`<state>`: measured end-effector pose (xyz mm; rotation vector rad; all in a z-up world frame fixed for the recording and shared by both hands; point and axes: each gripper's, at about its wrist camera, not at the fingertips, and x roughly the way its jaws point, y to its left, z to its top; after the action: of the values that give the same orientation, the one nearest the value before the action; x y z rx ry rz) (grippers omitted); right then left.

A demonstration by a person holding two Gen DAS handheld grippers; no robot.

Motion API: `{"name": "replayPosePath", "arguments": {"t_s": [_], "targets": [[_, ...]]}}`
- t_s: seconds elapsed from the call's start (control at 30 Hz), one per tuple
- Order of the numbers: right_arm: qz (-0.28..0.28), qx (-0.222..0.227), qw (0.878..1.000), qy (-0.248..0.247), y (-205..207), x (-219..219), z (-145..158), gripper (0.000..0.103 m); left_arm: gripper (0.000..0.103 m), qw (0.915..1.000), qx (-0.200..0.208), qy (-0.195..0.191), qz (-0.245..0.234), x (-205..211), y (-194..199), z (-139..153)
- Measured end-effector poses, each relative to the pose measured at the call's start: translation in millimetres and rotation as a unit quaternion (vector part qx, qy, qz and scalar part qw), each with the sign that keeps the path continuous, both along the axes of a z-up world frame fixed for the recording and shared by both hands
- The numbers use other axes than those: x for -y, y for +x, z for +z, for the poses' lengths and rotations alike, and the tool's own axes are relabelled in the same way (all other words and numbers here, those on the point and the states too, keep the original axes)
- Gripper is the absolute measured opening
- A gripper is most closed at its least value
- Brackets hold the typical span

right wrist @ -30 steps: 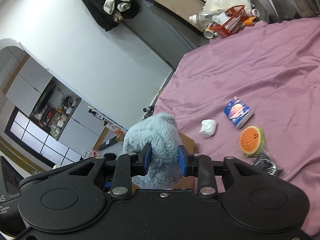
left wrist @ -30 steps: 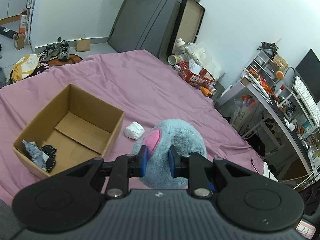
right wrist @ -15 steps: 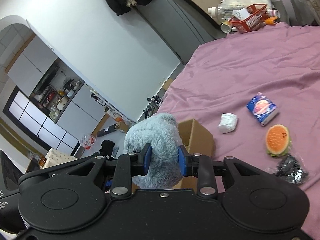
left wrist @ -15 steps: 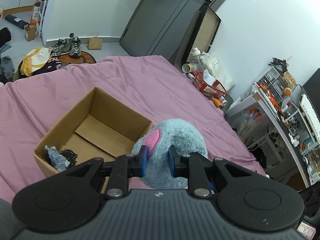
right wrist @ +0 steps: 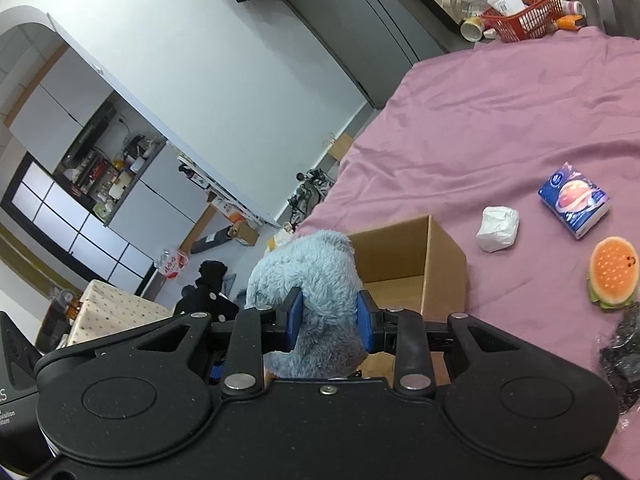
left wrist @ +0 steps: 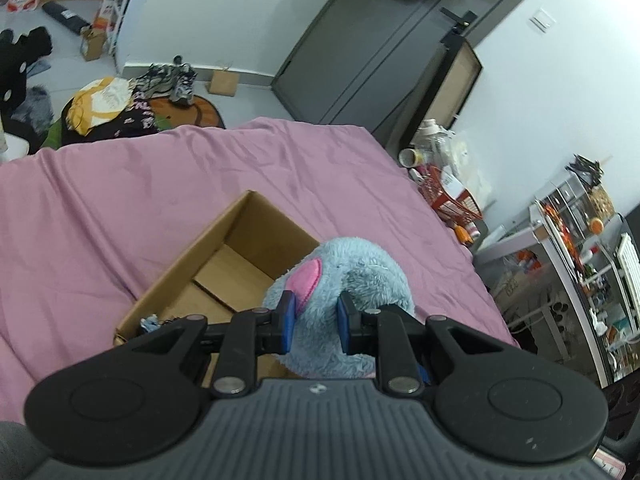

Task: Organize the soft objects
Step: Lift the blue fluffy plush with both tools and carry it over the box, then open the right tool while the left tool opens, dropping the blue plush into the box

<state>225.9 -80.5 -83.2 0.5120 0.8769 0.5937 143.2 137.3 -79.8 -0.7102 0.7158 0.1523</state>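
Observation:
Both grippers are shut on a fluffy blue plush toy (left wrist: 352,280) with a pink ear and hold it in the air. My left gripper (left wrist: 316,322) clamps it by the pink ear. My right gripper (right wrist: 330,316) clamps another part of the plush toy (right wrist: 312,276). An open cardboard box (left wrist: 224,264) sits on the pink bedsheet just below and left of the toy; it also shows in the right wrist view (right wrist: 404,264). A small grey-blue item (left wrist: 150,322) lies in the box's near corner.
On the sheet right of the box lie a white wad (right wrist: 497,229), a blue tissue pack (right wrist: 574,205), a burger-shaped squishy (right wrist: 612,274) and a black mesh item (right wrist: 624,352). A red basket (right wrist: 520,12) stands beyond the bed. Shoes and clutter (left wrist: 176,82) are on the floor.
Both grippers have carried the plush toy toward the box; the box now sits right under and beside the toy. The grip on the toy is unchanged.

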Motion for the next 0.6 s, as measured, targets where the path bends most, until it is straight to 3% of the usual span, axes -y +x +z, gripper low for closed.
{"name": "replayPosePath", "arguments": {"t_s": [0.13,0.23,0.3,0.47,0.53,0.6], "targets": [[-0.005,-0.004,1.000,-0.010,1,-6,-4,0.034,0.021,0.9999,-0.012,-0.004,0.010,-11,3,-11],[-0.013,0.001,1.000,-0.017,0,-8,-4,0.045,0.017,0.9995,-0.026,-0.003,0.017,-17,6,-20],[-0.011,0.000,1.000,-0.017,0,-8,-4,0.046,0.006,0.9992,-0.033,-0.011,0.018,-22,7,-25],[-0.014,-0.001,1.000,-0.020,-3,-5,-2,0.047,0.006,0.9987,-0.044,-0.009,0.024,-25,7,-30],[-0.020,0.003,1.000,-0.022,-4,-3,0,0.052,0.006,0.9986,-0.045,-0.007,0.026,-25,7,-29],[-0.029,0.008,0.999,-0.025,-6,3,4,0.064,0.007,0.9984,-0.048,-0.003,0.030,-24,6,-26]]}}
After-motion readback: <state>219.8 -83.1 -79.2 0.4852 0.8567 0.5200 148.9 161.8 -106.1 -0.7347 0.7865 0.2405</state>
